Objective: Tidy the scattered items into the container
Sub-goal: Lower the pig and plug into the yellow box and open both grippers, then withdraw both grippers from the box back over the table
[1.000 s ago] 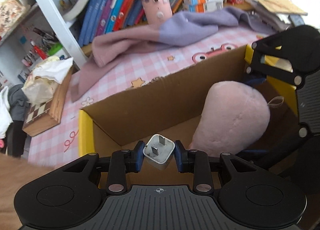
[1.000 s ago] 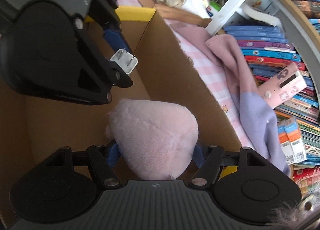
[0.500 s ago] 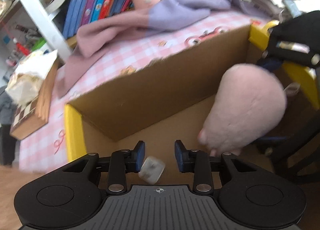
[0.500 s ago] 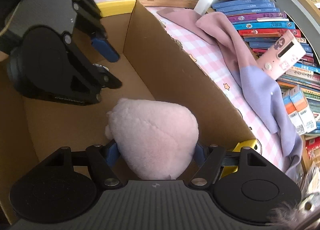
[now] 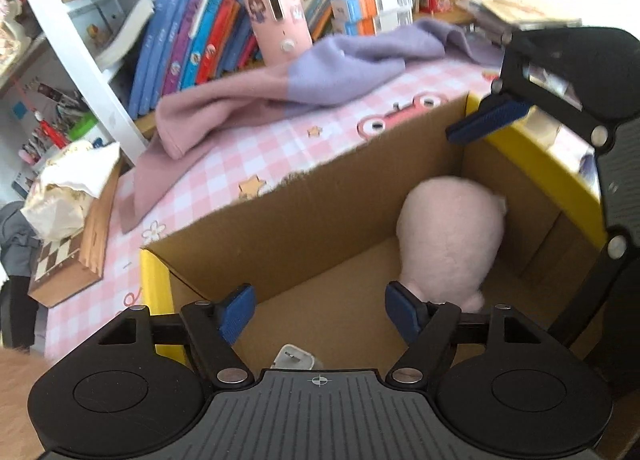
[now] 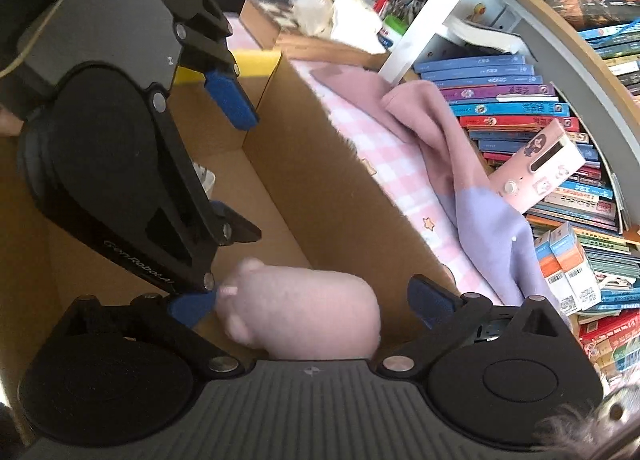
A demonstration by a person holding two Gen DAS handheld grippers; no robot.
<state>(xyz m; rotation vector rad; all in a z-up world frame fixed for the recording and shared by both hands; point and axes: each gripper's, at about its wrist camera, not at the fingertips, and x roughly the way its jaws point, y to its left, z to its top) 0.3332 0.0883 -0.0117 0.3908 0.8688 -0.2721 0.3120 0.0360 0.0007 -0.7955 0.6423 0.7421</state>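
The left gripper (image 5: 319, 314) is opening over the cardboard box (image 5: 280, 219), nothing between its 2 fingers; the white charger (image 5: 296, 358) is lying on the box floor below. The right gripper (image 6: 308, 302) is opening wide, the pink plush toy (image 6: 304, 312) lying loose between its fingers inside the box.

Your desk (image 5: 224, 163), under a pink checked cloth, bears the cardboard box (image 5: 304, 219), a pink-and-purple garment (image 5: 280, 95), a pink case (image 5: 276, 19) and a chessboard box (image 5: 68, 260).
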